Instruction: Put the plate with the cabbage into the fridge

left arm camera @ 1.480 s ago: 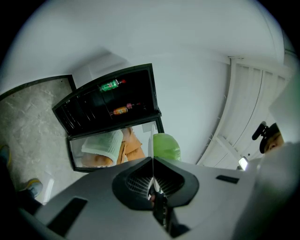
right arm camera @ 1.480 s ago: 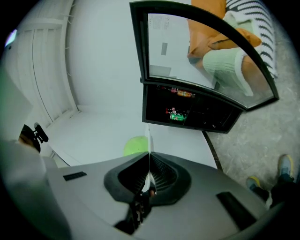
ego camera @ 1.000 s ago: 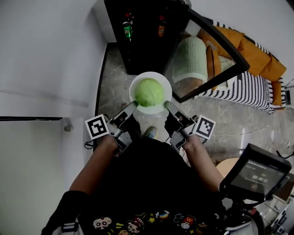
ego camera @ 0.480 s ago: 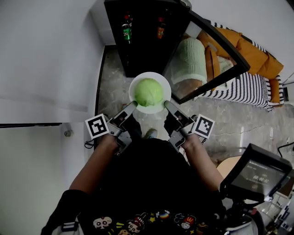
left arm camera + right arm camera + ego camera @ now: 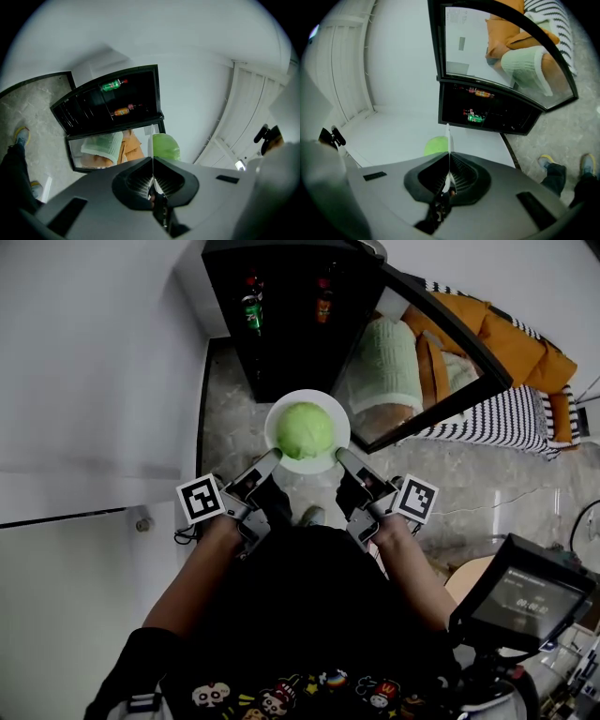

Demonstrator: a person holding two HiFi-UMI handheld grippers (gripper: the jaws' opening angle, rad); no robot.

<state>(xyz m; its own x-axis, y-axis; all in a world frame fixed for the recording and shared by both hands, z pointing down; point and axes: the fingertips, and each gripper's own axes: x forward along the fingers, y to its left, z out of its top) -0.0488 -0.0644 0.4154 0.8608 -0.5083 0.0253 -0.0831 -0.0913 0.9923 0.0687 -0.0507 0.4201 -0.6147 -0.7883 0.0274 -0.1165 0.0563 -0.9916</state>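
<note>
Green cabbage [image 5: 306, 429] was seen resting at the middle of a white plate [image 5: 307, 395]. The plate was held in the air above the floor [image 5: 230, 427], just in front of the open black fridge [image 5: 281, 334] and not yet inside it. The plate's near rim was pinched from both sides. The left claw [image 5: 269, 457] was closed on the rim at the left and the right claw [image 5: 343, 456] on the rim at the right. In each gripper view the thin white edge was shown clamped between the jaws.

Only the rim was gripped, so a tilt toward the fridge could be judged enough to let the round cabbage roll off. Uneven lifting by one side would be the likely cause. The glass door [image 5: 441, 362], swung open at the right, was close to the plate, and a knock against it could be feared.

Both forearms were held forward and low, roughly parallel, with the claws angled inward toward the plate.
</note>
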